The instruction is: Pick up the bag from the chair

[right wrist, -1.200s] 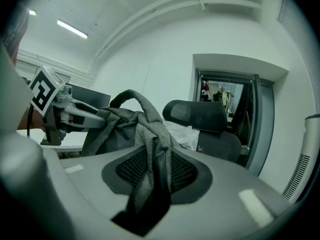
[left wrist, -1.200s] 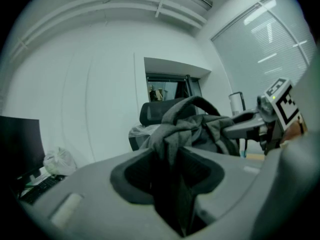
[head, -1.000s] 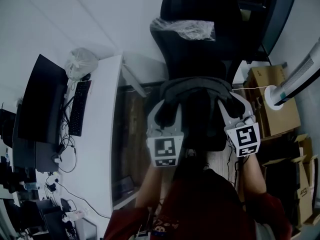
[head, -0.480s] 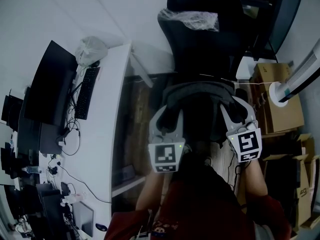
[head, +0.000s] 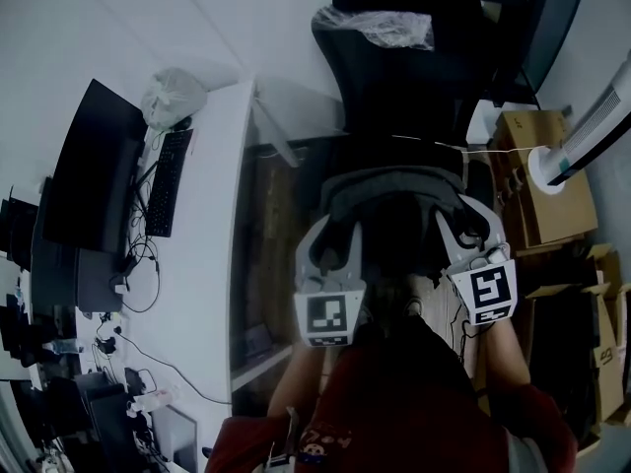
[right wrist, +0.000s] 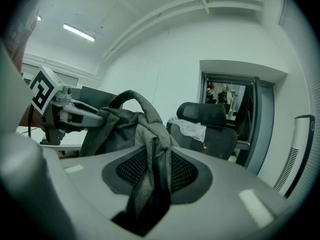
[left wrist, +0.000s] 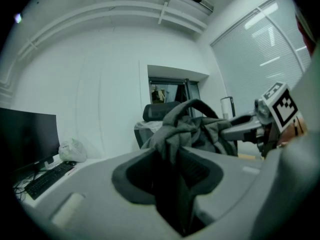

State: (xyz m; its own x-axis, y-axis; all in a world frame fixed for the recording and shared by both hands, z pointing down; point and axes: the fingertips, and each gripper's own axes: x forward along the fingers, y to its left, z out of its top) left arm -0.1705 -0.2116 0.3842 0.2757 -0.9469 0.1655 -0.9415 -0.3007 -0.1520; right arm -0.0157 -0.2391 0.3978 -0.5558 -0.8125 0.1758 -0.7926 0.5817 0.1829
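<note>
Left tool [head: 331, 227] is clamped on a fold of the grey bag [head: 391, 187], and its jaws have just closed slightly further on the fabric. Right tool [head: 465, 223] is likewise clamped on a fold at the bag's other end. The bag hangs stretched between the two tools, apart from the black chair [head: 414, 87], which stands beyond both tool tips.

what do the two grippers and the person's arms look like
The left gripper and right gripper are pale grey plastic with broad curved jaws and dark mesh pads. Each carries a white cube with black square markers. The person wears a dark red short-sleeved top.
</note>
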